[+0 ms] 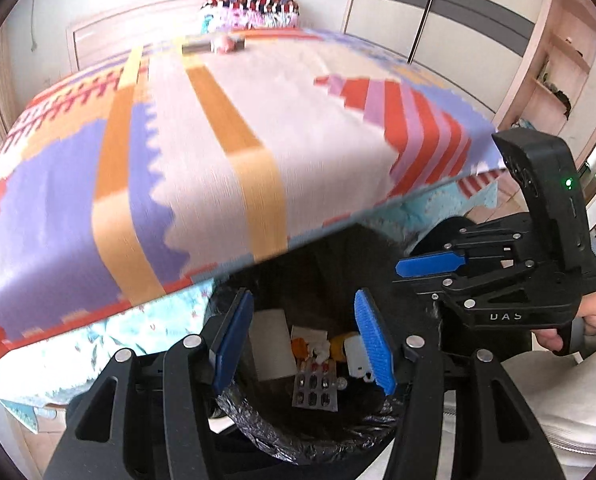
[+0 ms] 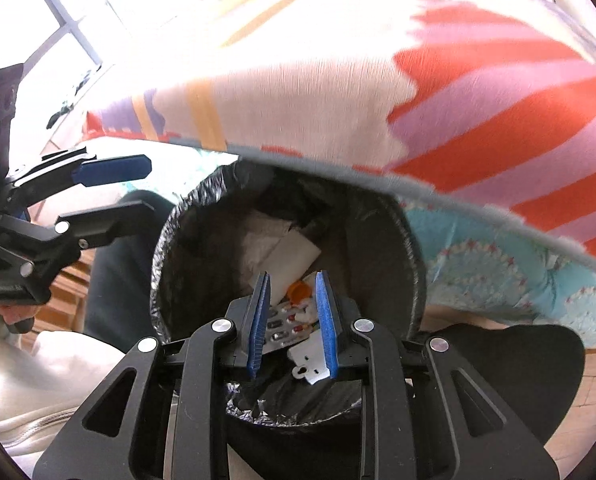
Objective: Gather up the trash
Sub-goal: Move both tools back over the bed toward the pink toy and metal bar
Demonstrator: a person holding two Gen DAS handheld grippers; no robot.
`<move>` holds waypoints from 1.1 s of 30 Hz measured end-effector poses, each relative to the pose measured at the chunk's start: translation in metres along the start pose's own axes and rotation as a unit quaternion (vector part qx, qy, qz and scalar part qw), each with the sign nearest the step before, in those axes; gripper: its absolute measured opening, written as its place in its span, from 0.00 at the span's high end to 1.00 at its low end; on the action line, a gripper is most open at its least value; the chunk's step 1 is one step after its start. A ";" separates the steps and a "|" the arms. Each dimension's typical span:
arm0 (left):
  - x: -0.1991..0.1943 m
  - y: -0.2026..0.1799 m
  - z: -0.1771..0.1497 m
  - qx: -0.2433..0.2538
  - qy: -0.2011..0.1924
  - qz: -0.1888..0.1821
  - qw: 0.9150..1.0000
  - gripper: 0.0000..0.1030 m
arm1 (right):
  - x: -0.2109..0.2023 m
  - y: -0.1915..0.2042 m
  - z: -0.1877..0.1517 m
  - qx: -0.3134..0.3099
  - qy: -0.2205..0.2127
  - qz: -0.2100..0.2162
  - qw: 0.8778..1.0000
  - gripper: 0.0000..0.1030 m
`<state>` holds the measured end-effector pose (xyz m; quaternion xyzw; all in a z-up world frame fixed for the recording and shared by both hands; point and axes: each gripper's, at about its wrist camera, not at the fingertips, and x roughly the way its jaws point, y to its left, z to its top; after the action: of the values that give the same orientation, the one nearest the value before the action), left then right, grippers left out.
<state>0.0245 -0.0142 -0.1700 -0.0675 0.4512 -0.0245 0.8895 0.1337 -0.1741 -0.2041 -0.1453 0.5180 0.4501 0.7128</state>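
Black plastic lines the trash bin [image 1: 234,408], which stands on the floor against the edge of a bed [image 1: 202,136] covered by a woven blanket in cream, orange, purple and red. Both views look down into the bin. On its bottom lie a blister pack of pills [image 1: 315,390], a white card or paper sheet [image 1: 272,344], a small orange item [image 1: 298,346], crumpled white scraps [image 1: 317,350], a yellow piece [image 1: 337,346] and a white plastic tag [image 1: 355,356].

Over the bin mouth hangs the left tool [image 1: 303,338], its blue pads standing well apart with nothing between them; the trash shows through the gap far below. To its right, the right tool [image 1: 429,266] is seen from the side, gripped by a hand [image 1: 593,314] at the frame edge. In its own view the right tool [image 2: 294,324] has its pads parted by a narrow gap and they clamp nothing; the pill pack [image 2: 286,328] and white tag [image 2: 309,360] lie beneath them in the bin [image 2: 166,248]. The left tool [image 2: 118,188] appears there at the left, open.

Farther along the bed sit folded patterned cloths [image 1: 254,2] by the wall.
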 end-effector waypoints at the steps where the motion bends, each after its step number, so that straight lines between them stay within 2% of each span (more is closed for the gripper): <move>1: -0.003 0.000 0.002 0.003 -0.004 0.000 1.000 0.50 | -0.004 -0.001 0.002 -0.001 -0.006 0.000 1.000 0.76; 8: -0.026 -0.002 0.021 0.025 -0.040 0.001 0.999 0.50 | -0.034 -0.002 0.019 -0.008 -0.048 0.000 0.999 0.76; 10: -0.030 -0.002 0.030 0.031 -0.049 0.003 0.998 0.50 | -0.042 -0.003 0.025 -0.011 -0.062 -0.002 0.998 0.71; 13: -0.036 -0.004 0.040 0.038 -0.060 0.007 0.997 0.50 | -0.052 -0.004 0.034 -0.015 -0.077 -0.003 0.997 0.71; 20: -0.042 0.020 0.073 0.048 -0.079 0.033 0.995 0.50 | -0.064 -0.007 0.058 -0.029 -0.104 -0.004 0.994 0.71; 25: -0.035 0.040 0.096 0.052 -0.081 0.053 0.994 0.50 | -0.065 -0.007 0.077 -0.036 -0.118 -0.004 0.992 0.71; 33: -0.021 0.070 0.123 0.034 -0.073 0.052 0.995 0.50 | -0.062 -0.012 0.111 -0.041 -0.133 -0.007 0.990 0.67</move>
<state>0.1098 0.0693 -0.0913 -0.0154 0.3866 0.0117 0.9221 0.2074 -0.1364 -0.1063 -0.1167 0.3988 0.4814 0.7717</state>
